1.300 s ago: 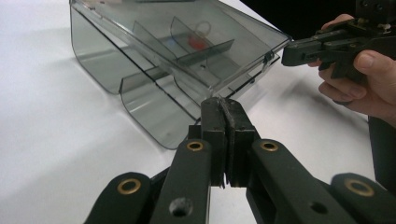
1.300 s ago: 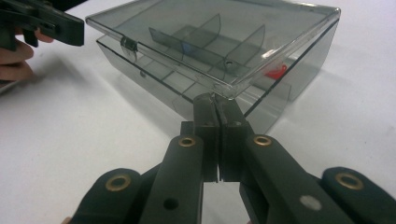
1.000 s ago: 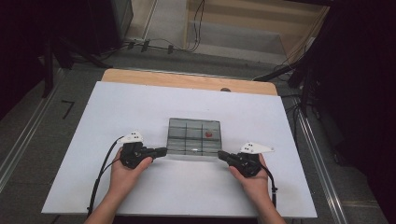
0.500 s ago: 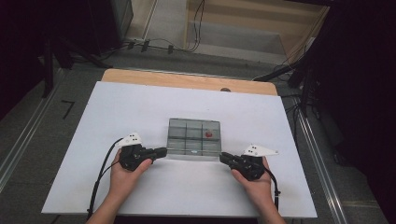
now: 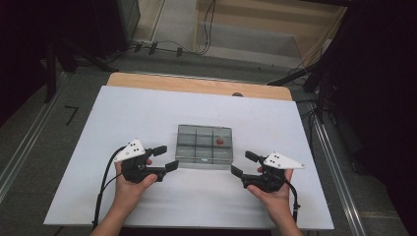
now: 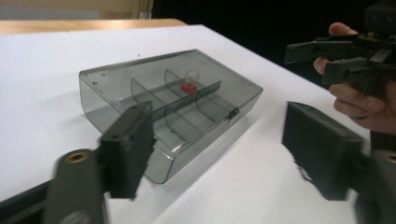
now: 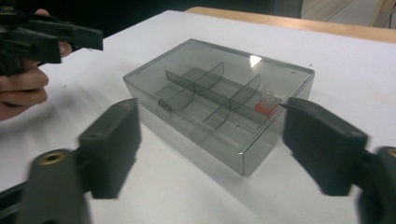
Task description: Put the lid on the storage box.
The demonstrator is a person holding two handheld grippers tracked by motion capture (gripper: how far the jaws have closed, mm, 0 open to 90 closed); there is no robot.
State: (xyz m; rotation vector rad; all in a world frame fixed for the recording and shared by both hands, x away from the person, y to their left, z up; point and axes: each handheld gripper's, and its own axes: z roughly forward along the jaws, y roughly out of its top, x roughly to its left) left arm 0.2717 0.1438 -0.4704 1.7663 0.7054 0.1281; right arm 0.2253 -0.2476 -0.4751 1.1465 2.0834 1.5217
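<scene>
A smoky clear plastic box (image 5: 204, 146) sits closed near the middle of the white counter (image 5: 123, 113), its lid down and its front latch facing the person. Through the lid I can see dividers that split it into small compartments, and a little red piece (image 5: 220, 142) with a pale ring on top lies in a back compartment toward the person's right. In the left gripper view the same red piece (image 6: 188, 86) shows behind the long middle divider, on the far side of the box (image 6: 168, 107).

The left gripper (image 5: 165, 158) hangs just off the box's left end, with its fingers (image 5: 158, 149) spread wide and nothing between them; they have just been opening. One finger points toward the box's near left corner without touching it. The left hand (image 5: 129, 189) grips the body from below, and the cable trails back toward the counter's near edge.

The right gripper (image 5: 244, 164) sits just off the box's near right corner, also clear of it. Its fingers (image 5: 252, 157) stand wide apart and empty, and they too have just been opening. From the right gripper view the box (image 7: 219, 100) lies between and beyond the two dark fingers (image 7: 112, 147), untouched, with the red piece (image 7: 266, 106) at its right end.
</scene>
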